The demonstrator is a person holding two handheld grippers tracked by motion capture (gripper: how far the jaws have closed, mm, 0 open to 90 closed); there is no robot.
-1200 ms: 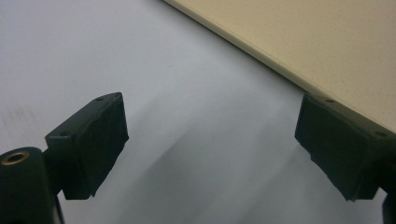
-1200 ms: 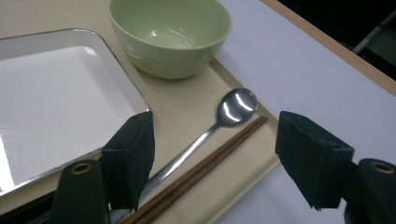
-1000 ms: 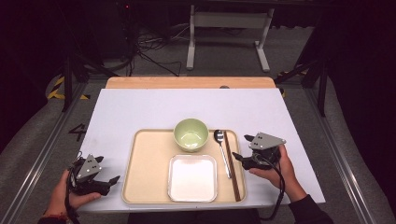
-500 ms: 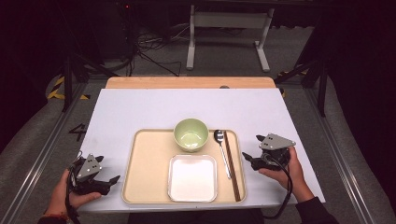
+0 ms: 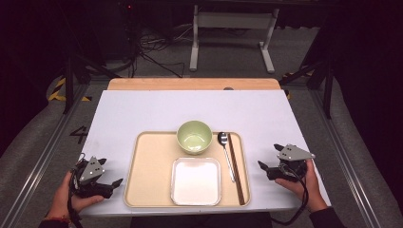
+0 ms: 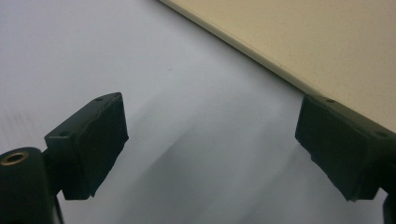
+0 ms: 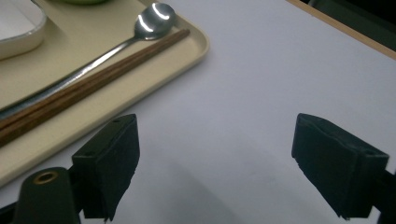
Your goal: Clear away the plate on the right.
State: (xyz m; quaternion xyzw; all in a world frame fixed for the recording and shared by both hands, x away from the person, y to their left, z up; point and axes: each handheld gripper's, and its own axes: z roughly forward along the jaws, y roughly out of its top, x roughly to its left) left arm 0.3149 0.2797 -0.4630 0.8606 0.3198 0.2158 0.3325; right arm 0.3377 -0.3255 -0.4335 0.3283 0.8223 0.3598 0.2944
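Observation:
A beige tray [image 5: 152,166] lies on the white table. On it are a green bowl [image 5: 194,136], a white square plate [image 5: 196,181], a metal spoon [image 5: 226,152] and dark wooden chopsticks [image 5: 236,167] along its right side. My right gripper [image 5: 264,168] rests on the table just right of the tray; its jaws have just been opening and stand open with nothing between them. The spoon [image 7: 116,44] and chopsticks [image 7: 88,79] show at upper left in the right gripper view. My left gripper [image 5: 115,184] sits open and empty by the tray's left edge [image 6: 299,51].
Bare white tabletop [image 5: 142,111] stretches behind the tray to a wooden strip [image 5: 190,84] at the far edge. Past it are a dark floor, cables and a metal stand [image 5: 228,33]. Black rails run along both sides of the table.
My right gripper has moved right and toward the near edge, away from the chopsticks, and its jaws have spread. The left gripper has stayed put.

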